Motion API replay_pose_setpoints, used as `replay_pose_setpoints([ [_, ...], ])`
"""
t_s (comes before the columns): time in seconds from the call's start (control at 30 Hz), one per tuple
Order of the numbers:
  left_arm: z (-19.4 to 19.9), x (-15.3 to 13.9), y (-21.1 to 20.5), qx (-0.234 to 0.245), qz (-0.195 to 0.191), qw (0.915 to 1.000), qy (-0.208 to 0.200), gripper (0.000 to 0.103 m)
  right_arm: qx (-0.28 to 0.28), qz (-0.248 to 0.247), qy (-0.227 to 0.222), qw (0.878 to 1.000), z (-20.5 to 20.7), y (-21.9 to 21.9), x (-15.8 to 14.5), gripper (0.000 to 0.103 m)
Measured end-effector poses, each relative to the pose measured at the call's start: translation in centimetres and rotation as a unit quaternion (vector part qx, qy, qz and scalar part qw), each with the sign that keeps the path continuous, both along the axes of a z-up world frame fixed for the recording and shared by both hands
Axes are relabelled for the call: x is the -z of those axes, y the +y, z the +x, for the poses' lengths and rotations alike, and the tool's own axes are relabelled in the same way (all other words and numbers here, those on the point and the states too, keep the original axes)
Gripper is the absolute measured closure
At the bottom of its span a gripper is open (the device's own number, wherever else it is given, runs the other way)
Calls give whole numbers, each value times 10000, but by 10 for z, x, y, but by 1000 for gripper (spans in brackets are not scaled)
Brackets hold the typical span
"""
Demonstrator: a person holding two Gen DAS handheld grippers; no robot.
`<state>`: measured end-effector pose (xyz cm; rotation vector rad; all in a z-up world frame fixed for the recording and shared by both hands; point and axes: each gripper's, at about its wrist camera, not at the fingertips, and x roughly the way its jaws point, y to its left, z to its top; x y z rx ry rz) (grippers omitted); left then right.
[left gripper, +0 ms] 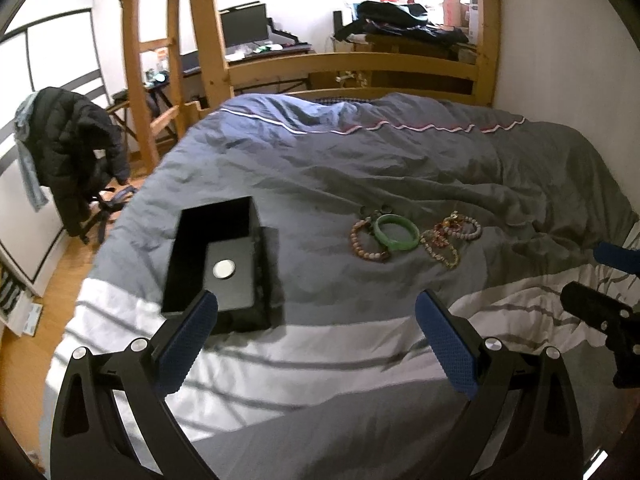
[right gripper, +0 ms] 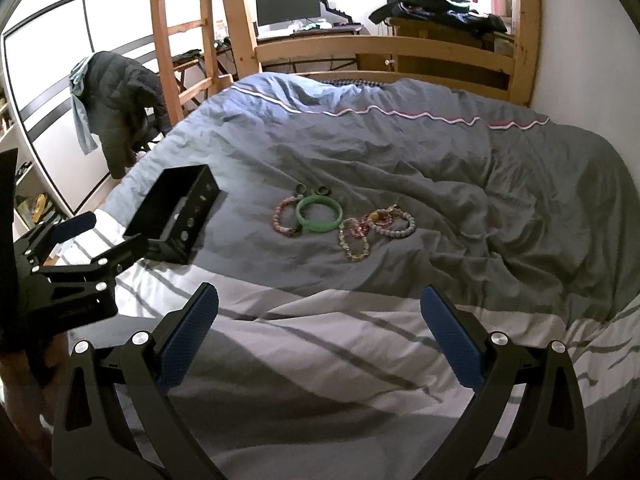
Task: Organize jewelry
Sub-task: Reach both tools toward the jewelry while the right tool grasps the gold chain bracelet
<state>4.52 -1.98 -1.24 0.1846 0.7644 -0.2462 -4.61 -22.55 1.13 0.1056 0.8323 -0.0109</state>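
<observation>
A black open jewelry box [left gripper: 224,264] lies on the bed at the left; it also shows in the right wrist view [right gripper: 176,212]. A cluster of jewelry lies mid-bed: a green bangle [left gripper: 397,232] [right gripper: 319,213], a pink bead bracelet [left gripper: 365,241] [right gripper: 283,216], a white bead bracelet [right gripper: 394,222], a gold-pink bracelet [right gripper: 354,240] and two dark rings [right gripper: 311,189]. My left gripper [left gripper: 316,312] is open and empty, just in front of the box. My right gripper [right gripper: 319,304] is open and empty, short of the jewelry.
The grey and white duvet [right gripper: 440,168] covers the bed. A wooden footboard [right gripper: 384,52] and ladder [right gripper: 180,32] stand beyond. A chair with a dark jacket [left gripper: 72,152] stands on the floor at left. A wall runs along the right.
</observation>
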Motion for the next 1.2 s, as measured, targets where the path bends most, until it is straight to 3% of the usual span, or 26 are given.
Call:
replay_pose_setpoints([
  [0.27, 66, 45, -38, 529, -96, 9979, 372, 6, -317, -83, 350, 9989, 63, -29, 19, 3],
  [0.37, 90, 64, -51, 619, -51, 9967, 519, 17, -545, -260, 523, 9968, 87, -34, 30, 3],
  [0.43, 109, 81, -61, 665, -29, 9957, 638, 17, -686, -266, 612, 9954, 101, -38, 42, 4],
  [0.57, 135, 108, -74, 773, 4, 9934, 851, 22, -860, -84, 1004, 9912, 130, -46, 80, 31],
  [0.63, 145, 121, -81, 804, 56, 9924, 929, 22, -918, 272, 1118, 9891, 141, -50, 100, 38],
  [0.7, 150, 129, -82, 849, 34, 9914, 998, 22, -887, 559, 1241, 9867, 152, -53, 119, 52],
  [0.8, 158, 142, -81, 820, -21, 9902, 1126, 22, -873, 577, 1288, 9861, 162, -50, 135, 58],
  [0.87, 164, 150, -80, 814, -19, 9887, 1255, 31, -772, 465, 1360, 9866, 173, -50, 144, 63],
  [0.93, 168, 156, -79, 781, -10, 9883, 1313, 37, -634, 670, 1344, 9866, 183, -57, 152, 64],
  [1.0, 169, 156, -78, 799, -40, 9880, 1318, 42, -567, 671, 1330, 9872, 188, -58, 157, 77],
  [1.07, 170, 155, -76, 784, -43, 9882, 1312, 59, -568, 680, 1322, 9873, 188, -57, 160, 84],
  [1.13, 171, 154, -73, 759, -99, 9882, 1328, 68, -609, 687, 1290, 9874, 186, -54, 159, 95],
  [1.2, 171, 152, -71, 728, -165, 9877, 1370, 77, -578, 692, 1181, 9889, 183, -54, 153, 95],
])
